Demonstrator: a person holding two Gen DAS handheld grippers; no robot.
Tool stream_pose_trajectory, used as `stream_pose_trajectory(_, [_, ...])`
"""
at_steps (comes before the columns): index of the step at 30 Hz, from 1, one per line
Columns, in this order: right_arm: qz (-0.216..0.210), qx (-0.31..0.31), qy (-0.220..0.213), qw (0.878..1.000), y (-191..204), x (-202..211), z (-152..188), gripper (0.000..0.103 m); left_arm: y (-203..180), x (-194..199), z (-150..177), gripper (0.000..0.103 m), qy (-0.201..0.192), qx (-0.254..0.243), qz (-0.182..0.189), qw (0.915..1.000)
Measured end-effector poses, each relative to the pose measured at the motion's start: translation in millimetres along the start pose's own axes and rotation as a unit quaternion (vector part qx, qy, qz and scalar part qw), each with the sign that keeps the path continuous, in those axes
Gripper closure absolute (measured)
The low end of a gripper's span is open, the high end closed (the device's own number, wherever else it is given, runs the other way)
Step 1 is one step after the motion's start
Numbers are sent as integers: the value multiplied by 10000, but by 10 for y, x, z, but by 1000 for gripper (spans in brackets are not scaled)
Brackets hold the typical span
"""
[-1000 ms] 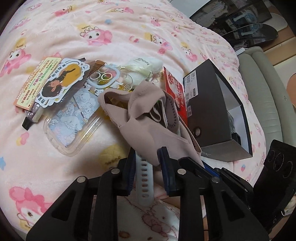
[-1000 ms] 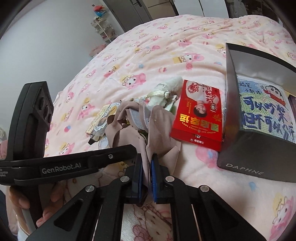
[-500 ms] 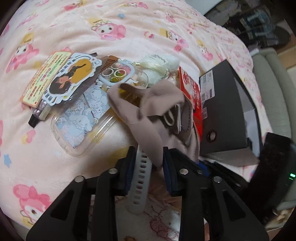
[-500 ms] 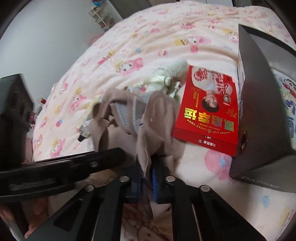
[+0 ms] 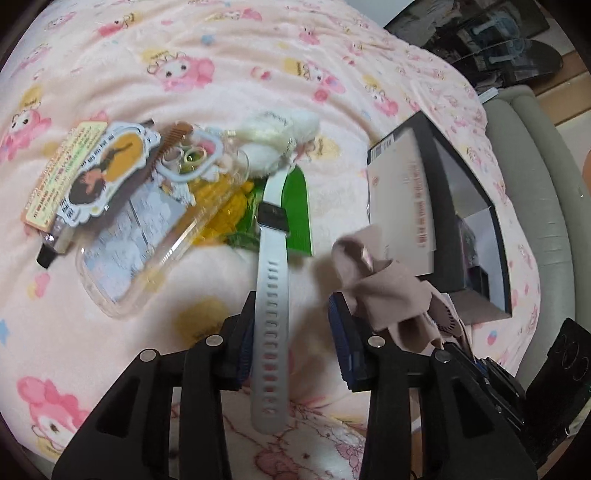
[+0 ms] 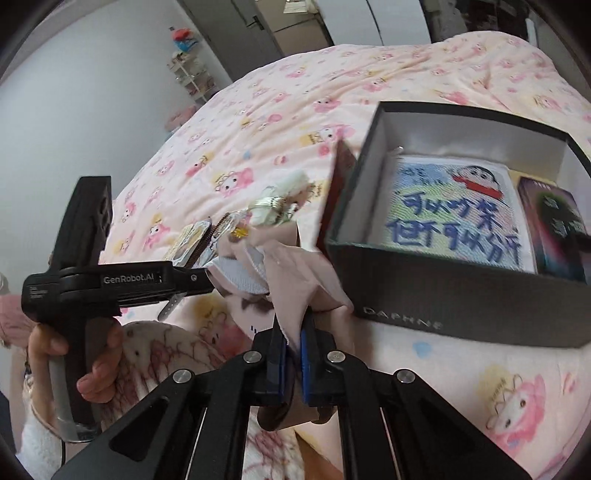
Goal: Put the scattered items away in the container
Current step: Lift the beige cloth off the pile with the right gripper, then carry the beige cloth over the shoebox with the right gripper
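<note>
Right gripper (image 6: 291, 360) pinches beige cloth (image 6: 295, 266) beside box (image 6: 443, 288) (left gripper (image 5: 291, 343) opening).

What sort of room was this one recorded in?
Most likely a bedroom at home: everything lies on a bed under a pink cartoon-print blanket, with a door and a small shelf rack against the wall behind it.

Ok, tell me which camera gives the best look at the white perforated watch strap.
Left wrist view. The white perforated watch strap lies full length on the pink blanket, running between the left gripper's opening fingers, its dark watch face visible. The right wrist view shows only its tip poking out below the left gripper.
</note>
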State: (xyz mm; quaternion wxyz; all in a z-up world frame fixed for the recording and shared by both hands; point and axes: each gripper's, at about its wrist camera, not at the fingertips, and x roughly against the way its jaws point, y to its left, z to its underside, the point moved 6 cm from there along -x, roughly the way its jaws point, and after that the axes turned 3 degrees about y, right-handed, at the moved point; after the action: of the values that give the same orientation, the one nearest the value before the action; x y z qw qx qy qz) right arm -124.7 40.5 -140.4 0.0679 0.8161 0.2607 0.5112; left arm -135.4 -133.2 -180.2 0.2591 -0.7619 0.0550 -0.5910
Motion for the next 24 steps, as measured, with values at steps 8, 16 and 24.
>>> stream_pose_trajectory(8, [173,-133,353,9991,-20,-197,231,98,-349,-176,71,55,73,-433,351,9984])
stream_pose_trajectory(16, [264,-729,167,9968,-395,97,360,92,-584,-330,191,53,303,-773,461,9955])
stream_pose_trajectory(24, [-52,-937,475,9945,-404,-124,526,71,-222,151,129,44,-866,154,844,9925])
